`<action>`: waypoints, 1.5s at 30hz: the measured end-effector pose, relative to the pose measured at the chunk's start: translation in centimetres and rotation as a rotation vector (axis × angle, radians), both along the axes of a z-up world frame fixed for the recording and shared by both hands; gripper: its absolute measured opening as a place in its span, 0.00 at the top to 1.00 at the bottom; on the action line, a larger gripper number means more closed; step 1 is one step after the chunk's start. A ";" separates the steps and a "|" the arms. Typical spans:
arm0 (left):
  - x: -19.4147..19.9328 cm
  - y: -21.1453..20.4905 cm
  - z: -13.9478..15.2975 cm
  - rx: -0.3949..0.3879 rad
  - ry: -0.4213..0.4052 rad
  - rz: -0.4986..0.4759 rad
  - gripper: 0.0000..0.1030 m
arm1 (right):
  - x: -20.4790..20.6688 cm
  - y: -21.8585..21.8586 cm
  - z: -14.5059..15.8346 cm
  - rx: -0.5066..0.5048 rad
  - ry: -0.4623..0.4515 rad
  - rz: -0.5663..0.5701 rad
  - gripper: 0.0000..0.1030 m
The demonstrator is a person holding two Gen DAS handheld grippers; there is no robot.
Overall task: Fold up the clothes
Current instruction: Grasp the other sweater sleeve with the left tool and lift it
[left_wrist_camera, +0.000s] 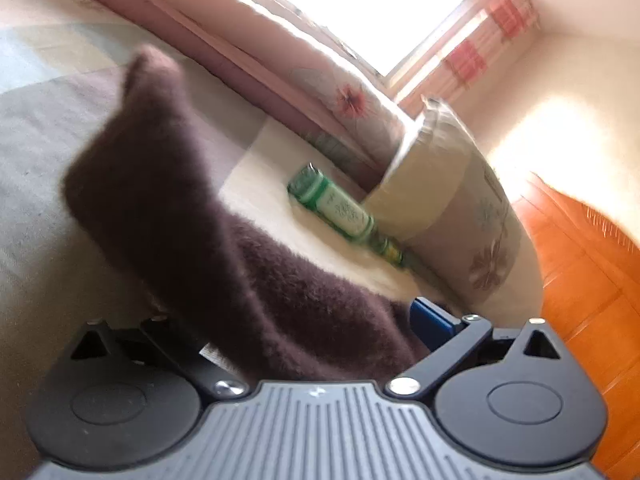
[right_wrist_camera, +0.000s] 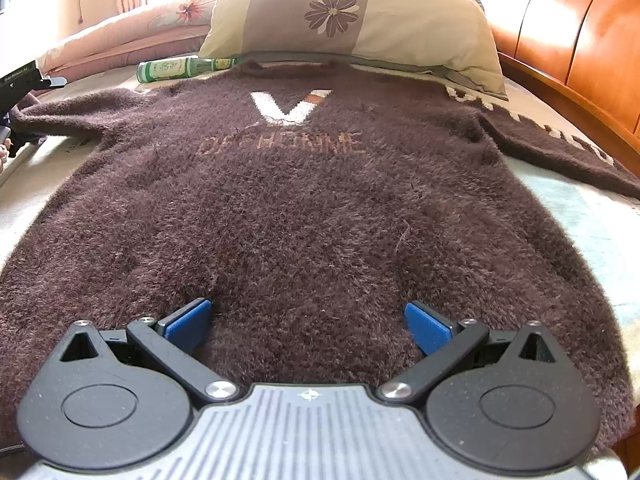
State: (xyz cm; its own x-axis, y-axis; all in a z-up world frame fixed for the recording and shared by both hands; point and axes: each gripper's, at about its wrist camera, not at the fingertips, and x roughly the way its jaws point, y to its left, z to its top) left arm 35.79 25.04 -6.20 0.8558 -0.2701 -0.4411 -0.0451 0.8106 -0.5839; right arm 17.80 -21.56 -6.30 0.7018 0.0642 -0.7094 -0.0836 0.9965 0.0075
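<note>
The fuzzy brown sweater [right_wrist_camera: 312,200] is lying chest-up and flat on the bed [right_wrist_camera: 592,208], collar toward the floral pillow [right_wrist_camera: 360,12], laid out for folding. The left hand-held gripper [left_wrist_camera: 304,320] is clamping one sleeve [left_wrist_camera: 168,184] and lifting it, apparently to bring it across the body. The right hand-held gripper [right_wrist_camera: 308,320] is hovering spread wide over the hem. A green bottle [right_wrist_camera: 180,69] is lying beside the pillow.

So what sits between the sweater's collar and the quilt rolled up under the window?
A green bottle lies on its side there, its neck toward the sweater collar, beside the floral pillow. The right wrist view shows it best.
</note>
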 end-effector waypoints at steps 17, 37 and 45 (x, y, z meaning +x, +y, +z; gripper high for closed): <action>-7.3 0.9 8.7 0.293 -0.125 -0.044 0.01 | -0.1 0.2 -0.1 -0.003 -0.013 -0.016 0.00; -5.2 -0.3 2.5 0.372 0.250 -0.120 0.01 | -0.3 0.5 0.0 -0.013 -0.018 -0.026 0.00; -4.7 0.9 1.6 0.339 0.261 -0.098 0.01 | -0.1 3.9 3.7 -0.077 0.009 0.103 0.00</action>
State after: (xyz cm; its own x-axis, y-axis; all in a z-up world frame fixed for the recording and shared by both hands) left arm 31.05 25.94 -4.61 0.6815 -0.1469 -0.7169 -0.0692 0.9623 -0.2630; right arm 17.71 -17.62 -2.57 0.6877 0.0807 -0.7215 -0.1861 0.9802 -0.0676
